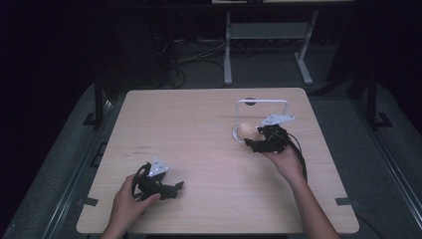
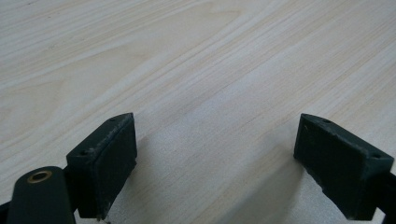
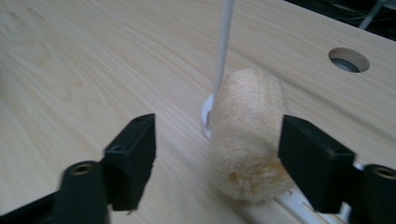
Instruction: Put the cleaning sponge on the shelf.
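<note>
So there's a light wood table point(image 1: 209, 149) with a person holding a gripper in each hand. The left gripper point(image 1: 175, 188) sits low on the near-left part of the table, the left hand point(image 1: 130, 199) wrapped around it, and in the left gripper view its jaws are spread wide with nothing but bare wood grain between them. The right gripper point(image 1: 253, 144) is over on the far-right side, held by the right hand point(image 1: 286, 160), and it's right up against a white wire stand point(image 1: 262, 102), basically a thin white frame standing upright on the table. There's a tan, fuzzy, egg-shaped thing point(image 3: 247, 135) sitting at the foot of that stand, just beside one of its thin white posts point(image 3: 223, 46) and next to the small round white base point(image 3: 206, 116). In the right gripper view the jaws are wide apart with the fuzzy thing between them, way closer to the right-hand jaw, which looks like it's touching it or nearly so; the other jaw is well clear. A round hole point(image 3: 349, 59) in the tabletop sits farther back behind the stand.
</note>
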